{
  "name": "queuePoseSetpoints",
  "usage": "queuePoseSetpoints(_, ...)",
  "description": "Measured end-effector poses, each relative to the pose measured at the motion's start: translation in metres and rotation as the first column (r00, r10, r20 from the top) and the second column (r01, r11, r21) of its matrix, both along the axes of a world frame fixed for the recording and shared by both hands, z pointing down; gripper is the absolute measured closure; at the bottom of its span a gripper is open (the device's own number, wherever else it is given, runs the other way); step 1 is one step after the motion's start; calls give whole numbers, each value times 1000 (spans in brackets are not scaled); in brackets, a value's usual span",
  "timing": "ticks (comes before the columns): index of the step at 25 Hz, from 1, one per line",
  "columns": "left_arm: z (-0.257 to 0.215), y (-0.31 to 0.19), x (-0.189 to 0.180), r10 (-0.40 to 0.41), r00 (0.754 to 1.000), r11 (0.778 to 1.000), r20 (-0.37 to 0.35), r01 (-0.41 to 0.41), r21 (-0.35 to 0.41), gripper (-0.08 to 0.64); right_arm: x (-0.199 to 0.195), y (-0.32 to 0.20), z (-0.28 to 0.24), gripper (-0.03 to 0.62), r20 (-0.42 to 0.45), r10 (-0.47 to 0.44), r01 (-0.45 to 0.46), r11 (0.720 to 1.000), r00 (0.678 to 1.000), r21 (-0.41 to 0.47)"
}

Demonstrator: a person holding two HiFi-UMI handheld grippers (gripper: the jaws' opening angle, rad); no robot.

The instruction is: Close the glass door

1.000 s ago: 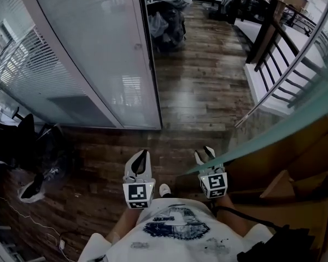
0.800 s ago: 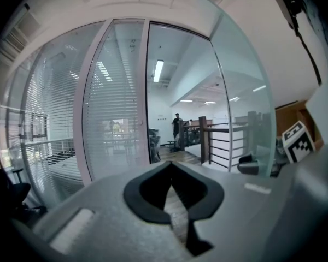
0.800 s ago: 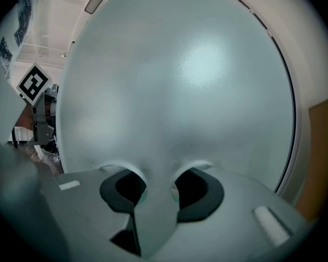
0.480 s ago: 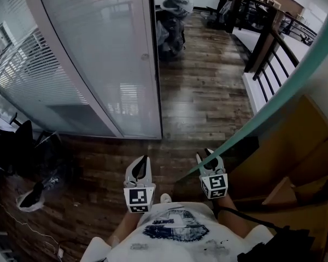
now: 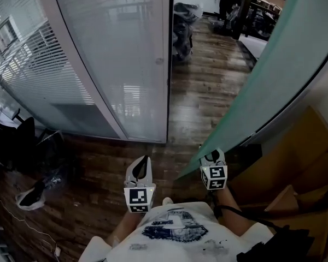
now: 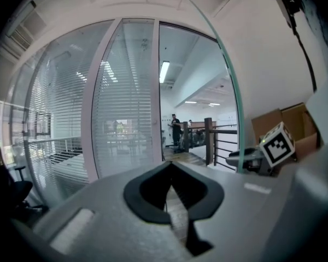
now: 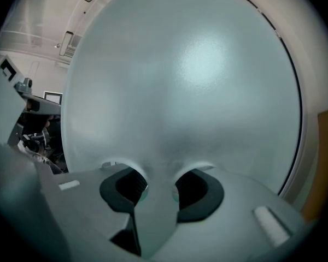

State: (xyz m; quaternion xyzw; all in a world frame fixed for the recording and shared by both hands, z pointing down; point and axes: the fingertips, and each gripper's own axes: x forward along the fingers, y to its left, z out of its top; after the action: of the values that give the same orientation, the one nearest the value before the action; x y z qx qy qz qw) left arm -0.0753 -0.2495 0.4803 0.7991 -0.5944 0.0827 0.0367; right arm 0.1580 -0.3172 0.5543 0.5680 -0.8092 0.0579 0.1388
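Note:
The glass door [image 5: 257, 75] is a green-tinted frosted pane that slants from the top right down to my right gripper [image 5: 212, 157]. That gripper is shut on the door's free edge. In the right gripper view the frosted glass door [image 7: 186, 81] fills the picture, and its edge runs between the two pads of the right gripper [image 7: 156, 192]. My left gripper [image 5: 141, 169] hangs beside it, shut and empty. In the left gripper view the left gripper [image 6: 172, 168] points at the doorway, with the door's edge [image 6: 232, 91] and the right gripper [image 6: 246, 157] to its right.
A fixed glass wall with blinds [image 5: 109, 53] and its frame post [image 5: 167, 64] bound the doorway on the left. Beyond lie a wooden-floored corridor [image 5: 199, 86], black bags [image 5: 183, 23] and a railing [image 5: 251, 10]. Cardboard boxes [image 5: 295, 195] stand at the right, a dark chair [image 5: 11, 141] at the left.
The door has swung toward the doorway and now covers much more of the upper right. My right gripper moved forward with its edge, and the left gripper moved forward too.

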Motion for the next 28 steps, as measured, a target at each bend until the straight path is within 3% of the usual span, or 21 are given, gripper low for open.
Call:
queuePoseSetpoints(20, 31, -7, -66, -177, 984, 983, -10, 176, -47, 557, -28, -105, 21, 453, -3, 113, -113, 994, 994, -2)
queuePoseSetpoints(28, 29, -47, -83, -195, 981, 979, 8, 195, -61, 557, -41, -142, 15, 446, -10, 153, -152, 988, 988, 31)
